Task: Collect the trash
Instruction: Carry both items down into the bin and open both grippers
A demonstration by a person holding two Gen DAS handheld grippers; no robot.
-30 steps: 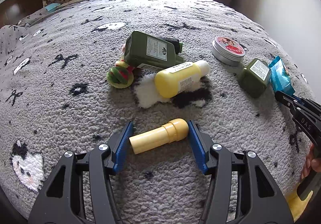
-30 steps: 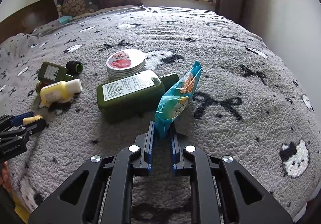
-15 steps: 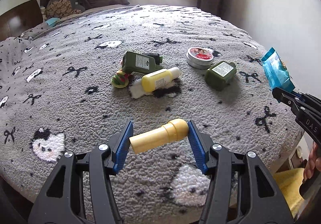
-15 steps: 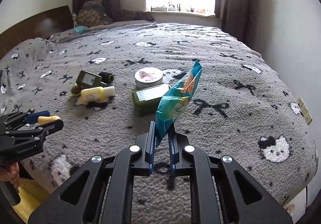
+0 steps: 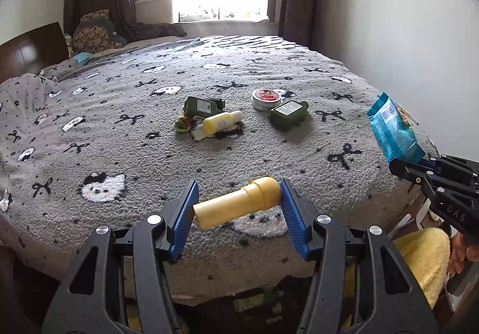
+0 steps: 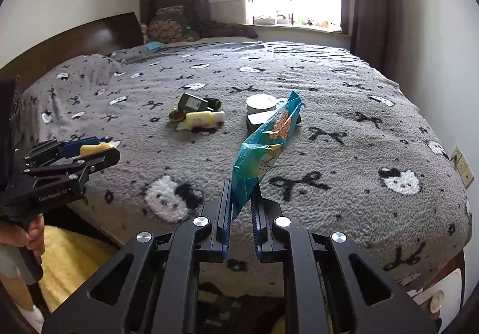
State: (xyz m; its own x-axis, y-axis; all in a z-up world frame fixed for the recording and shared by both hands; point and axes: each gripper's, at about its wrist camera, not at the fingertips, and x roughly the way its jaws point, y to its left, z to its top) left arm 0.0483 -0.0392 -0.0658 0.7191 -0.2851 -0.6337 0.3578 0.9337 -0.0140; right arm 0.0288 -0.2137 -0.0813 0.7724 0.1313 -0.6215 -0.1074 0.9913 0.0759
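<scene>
My left gripper (image 5: 238, 202) is shut on a yellow tube (image 5: 238, 206), held crosswise between the blue pads above the near edge of the bed. My right gripper (image 6: 242, 199) is shut on the lower end of a blue snack bag (image 6: 266, 142), which stands up from the jaws. In the left wrist view the same snack bag (image 5: 392, 130) and right gripper (image 5: 401, 165) show at the right edge. In the right wrist view the left gripper (image 6: 95, 150) with the yellow tube (image 6: 92, 149) shows at the left.
On the grey patterned blanket (image 5: 119, 130) lie a dark green bottle (image 5: 200, 106), a yellow bottle (image 5: 221, 122), a small green-red ball (image 5: 183, 124), a round tin (image 5: 265, 99) and a green jar (image 5: 288, 115). A yellow cloth (image 5: 422, 256) lies below the bed's edge.
Both grippers have drawn back and risen from the bed with their items still held. The objects on the blanket look smaller and farther, and the bed's near edge has come into view.
</scene>
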